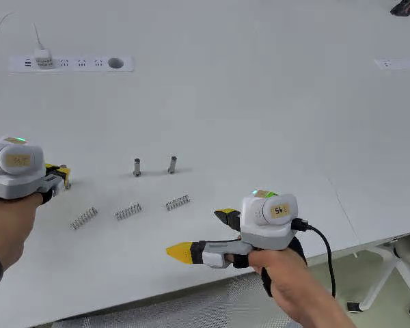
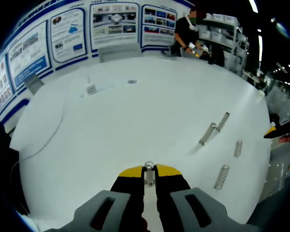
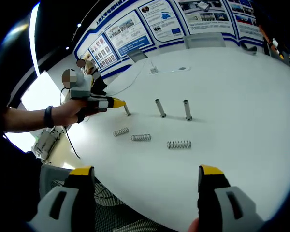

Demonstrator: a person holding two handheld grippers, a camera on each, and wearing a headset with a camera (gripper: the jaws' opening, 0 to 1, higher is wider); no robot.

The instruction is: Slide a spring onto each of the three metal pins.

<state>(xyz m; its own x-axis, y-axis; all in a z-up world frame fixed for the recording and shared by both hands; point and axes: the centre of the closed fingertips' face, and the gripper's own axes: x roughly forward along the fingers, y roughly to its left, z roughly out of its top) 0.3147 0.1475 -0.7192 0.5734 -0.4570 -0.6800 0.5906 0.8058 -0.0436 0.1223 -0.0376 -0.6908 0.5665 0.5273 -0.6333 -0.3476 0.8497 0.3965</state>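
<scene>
Two metal pins stand upright on the white table. The third pin is upright at the table's left, with my left gripper shut on it; the left gripper view has this pin between the yellow tips. Three springs lie in a row in front of the pins. Near the front edge my right gripper is open, with nothing between its jaws. From there the springs and standing pins lie ahead.
A power strip with a white plug lies at the table's back left. The table's front edge runs just under my right hand, with a chair base beyond it. A person stands past the far end.
</scene>
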